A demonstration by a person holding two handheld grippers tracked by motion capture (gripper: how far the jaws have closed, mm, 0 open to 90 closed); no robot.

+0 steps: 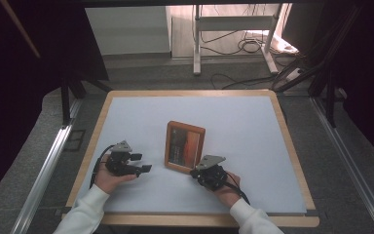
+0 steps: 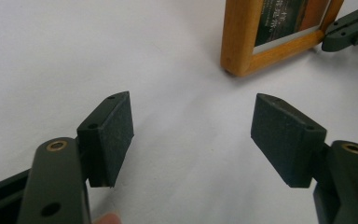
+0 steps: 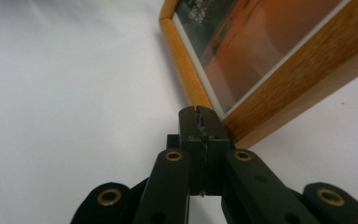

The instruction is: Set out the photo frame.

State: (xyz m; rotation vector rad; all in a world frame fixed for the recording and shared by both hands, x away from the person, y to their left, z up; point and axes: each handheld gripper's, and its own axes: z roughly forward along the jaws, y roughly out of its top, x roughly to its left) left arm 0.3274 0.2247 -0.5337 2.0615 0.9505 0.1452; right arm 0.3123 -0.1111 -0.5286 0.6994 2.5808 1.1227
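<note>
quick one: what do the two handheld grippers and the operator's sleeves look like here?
Both are black, two-jawed tools. The left gripper has flat, dark rectangular pads on angular links with brass-coloured pivot rivets. The right gripper has the same brass rivets. Each carries a grey three-cornered plate on top and trails a black cable. The person wears white long sleeves.
</note>
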